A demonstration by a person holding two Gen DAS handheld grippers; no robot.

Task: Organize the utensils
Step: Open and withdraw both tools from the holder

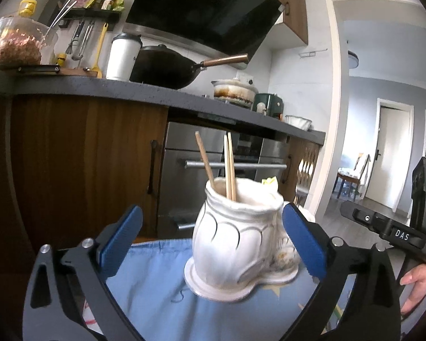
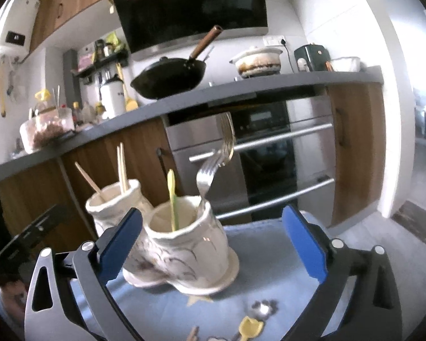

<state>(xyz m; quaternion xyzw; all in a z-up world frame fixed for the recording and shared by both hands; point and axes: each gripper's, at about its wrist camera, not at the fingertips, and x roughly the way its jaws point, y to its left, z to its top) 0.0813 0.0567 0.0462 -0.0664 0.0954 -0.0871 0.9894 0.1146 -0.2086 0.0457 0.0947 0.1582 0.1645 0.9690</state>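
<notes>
A white ceramic double-pot utensil holder (image 1: 235, 244) stands on a blue cloth (image 1: 162, 292). Its near pot in the left wrist view holds three wooden chopsticks (image 1: 229, 167). In the right wrist view the holder (image 2: 184, 244) shows both pots: the near one holds two metal forks (image 2: 213, 167) and a yellow-green utensil (image 2: 171, 199), the far one the chopsticks (image 2: 121, 167). My left gripper (image 1: 213, 241) is open around the holder, empty. My right gripper (image 2: 213, 241) is open, empty, with the holder between its fingers.
A yellow utensil (image 2: 250, 328) and a small metal piece (image 2: 262, 307) lie on the cloth (image 2: 269, 255) near the right gripper. Behind are wooden cabinets, an oven (image 2: 269, 156), and a counter with a black wok (image 2: 170, 76) and a pot (image 2: 257, 59).
</notes>
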